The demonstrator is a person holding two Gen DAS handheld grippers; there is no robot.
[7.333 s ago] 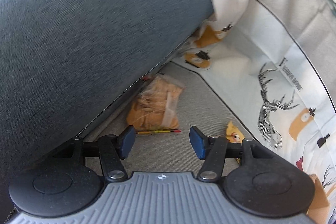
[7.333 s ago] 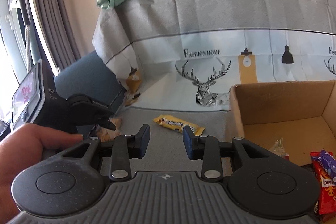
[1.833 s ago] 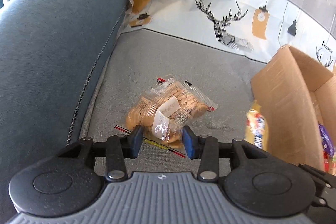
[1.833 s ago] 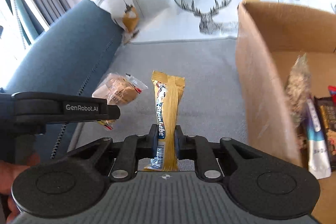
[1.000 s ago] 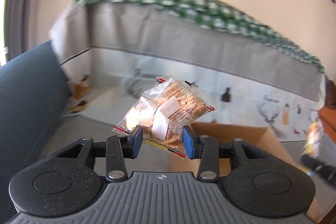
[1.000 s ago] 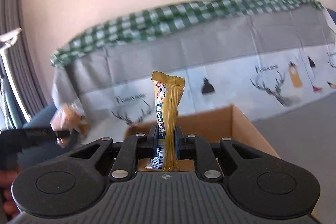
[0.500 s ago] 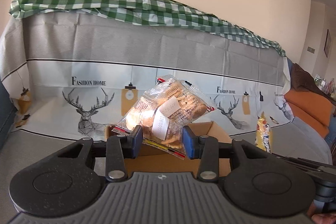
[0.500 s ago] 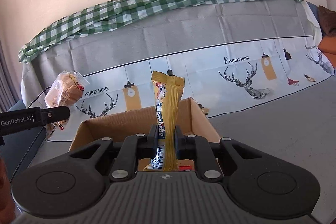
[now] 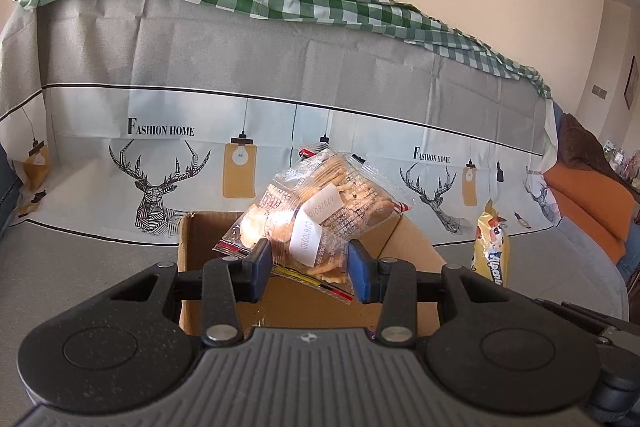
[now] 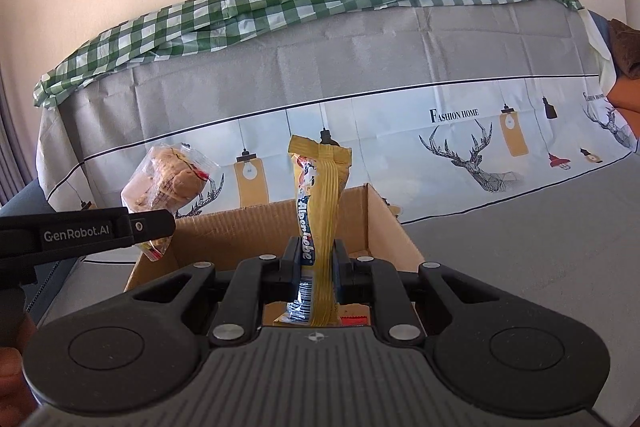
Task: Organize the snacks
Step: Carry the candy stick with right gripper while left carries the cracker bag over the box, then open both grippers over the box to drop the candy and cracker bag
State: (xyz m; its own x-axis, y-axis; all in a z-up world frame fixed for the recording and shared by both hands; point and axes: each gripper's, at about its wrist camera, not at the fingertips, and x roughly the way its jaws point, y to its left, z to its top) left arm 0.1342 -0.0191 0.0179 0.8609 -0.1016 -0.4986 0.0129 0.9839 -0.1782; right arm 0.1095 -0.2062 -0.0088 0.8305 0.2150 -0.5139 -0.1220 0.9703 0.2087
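Your left gripper [image 9: 308, 269] pinches the light, fragile cracker bag [image 9: 320, 211] low; your right gripper [image 10: 316, 267] clamps the soft yellow bar [image 10: 320, 211].

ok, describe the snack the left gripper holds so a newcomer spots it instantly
Find the cardboard box on the grey sofa seat, before the deer-print cover. Above its opening, the left gripper pinches a clear cracker bag with white stickers. The other held snack is a yellow bar; only this bag is see-through.

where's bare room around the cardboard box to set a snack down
Bare grey sofa seat lies right of the open cardboard box, up to the deer-print cover; another strip lies on its left. The box floor is mostly hidden.
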